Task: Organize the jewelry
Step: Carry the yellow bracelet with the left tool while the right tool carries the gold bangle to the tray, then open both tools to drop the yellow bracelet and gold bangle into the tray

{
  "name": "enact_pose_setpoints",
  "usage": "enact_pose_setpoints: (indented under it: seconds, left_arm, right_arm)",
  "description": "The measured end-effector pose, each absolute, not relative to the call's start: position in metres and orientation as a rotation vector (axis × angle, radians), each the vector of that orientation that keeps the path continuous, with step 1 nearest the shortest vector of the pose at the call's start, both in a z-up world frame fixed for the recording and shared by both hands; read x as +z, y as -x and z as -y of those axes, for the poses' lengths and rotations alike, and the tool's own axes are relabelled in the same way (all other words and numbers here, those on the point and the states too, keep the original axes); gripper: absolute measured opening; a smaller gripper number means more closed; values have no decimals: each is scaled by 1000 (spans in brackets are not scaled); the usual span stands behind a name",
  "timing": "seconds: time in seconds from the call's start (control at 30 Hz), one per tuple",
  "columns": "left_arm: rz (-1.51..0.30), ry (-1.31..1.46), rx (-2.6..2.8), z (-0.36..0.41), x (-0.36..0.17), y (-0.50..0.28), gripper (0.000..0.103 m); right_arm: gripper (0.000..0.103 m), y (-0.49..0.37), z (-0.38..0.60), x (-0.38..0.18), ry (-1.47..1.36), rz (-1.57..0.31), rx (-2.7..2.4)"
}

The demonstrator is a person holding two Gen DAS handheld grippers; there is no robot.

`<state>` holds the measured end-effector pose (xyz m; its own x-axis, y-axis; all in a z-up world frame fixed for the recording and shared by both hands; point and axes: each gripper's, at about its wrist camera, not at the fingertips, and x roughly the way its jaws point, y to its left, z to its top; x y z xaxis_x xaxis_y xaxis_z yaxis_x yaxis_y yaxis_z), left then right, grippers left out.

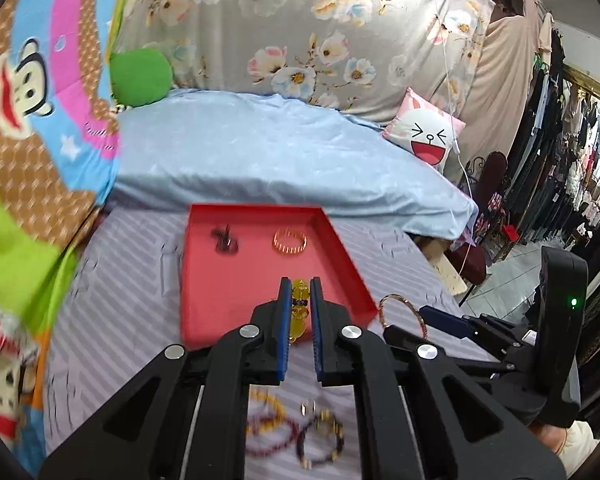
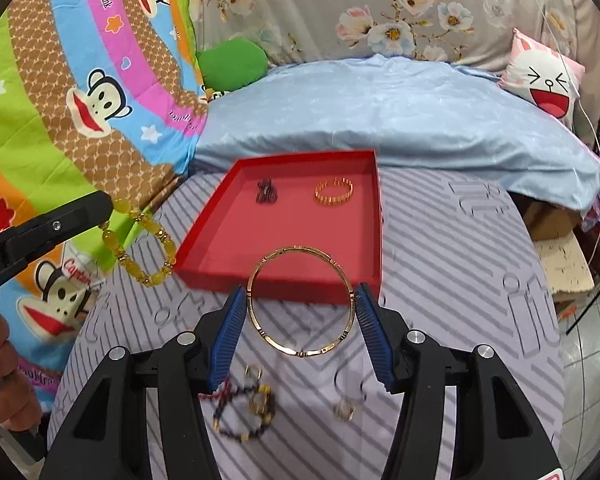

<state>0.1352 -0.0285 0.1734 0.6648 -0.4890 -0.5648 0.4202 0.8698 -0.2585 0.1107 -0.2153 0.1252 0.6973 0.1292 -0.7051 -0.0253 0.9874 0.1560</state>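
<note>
In the left wrist view, the left gripper [image 1: 300, 304] has its blue fingers [image 1: 284, 320] closed on a yellow bead bracelet [image 1: 300, 300], held in the air over the near part of the red tray [image 1: 228, 280]. The tray lies on the striped bed sheet [image 1: 132, 280] and holds a dark bracelet [image 1: 225, 240] at its far left and a gold band [image 1: 290, 242] at its far right, well apart. Beyond the tray lies a blue pillow [image 1: 280, 160]. Under the gripper, loose bracelets [image 1: 296, 432] lie blurred on the sheet. At the right, the right gripper carries a thin gold bangle [image 1: 404, 314] (only partly seen here). In the right wrist view, the right gripper [image 2: 302, 308] has its fingers [image 2: 230, 336] pressed on opposite sides of the bangle [image 2: 302, 300], which stands lifted off the sheet [image 2: 460, 280], just in front of the tray's near wall [image 2: 284, 288]. The dark bracelet [image 2: 267, 192] and gold band [image 2: 334, 191] sit at the tray's far end. At the left, the left gripper [image 2: 100, 212] holds the bead bracelet [image 2: 144, 240], which hangs beside the tray's left corner; a hand [image 2: 4, 372] shows below it. On the sheet under the fingers lie a tangle of cord bracelets [image 2: 244, 404] and a small ring [image 2: 344, 410], blurred.
</note>
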Motion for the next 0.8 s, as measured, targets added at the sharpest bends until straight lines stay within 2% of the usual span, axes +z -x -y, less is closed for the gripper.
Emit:
enact_pose_setpoints:
  seconds: [0.23, 0.5, 0.8]
  left_arm:
    - [-704, 143, -526, 48, 158, -206, 9]
    - [-804, 206, -500, 50, 105, -280, 9]
    - [-859, 167, -421, 41, 65, -311, 9]
  right_arm:
    - [54, -179, 220, 116, -150, -806, 83]
    - [54, -241, 221, 78, -125, -867, 38]
    - [54, -274, 216, 50, -132, -934, 56]
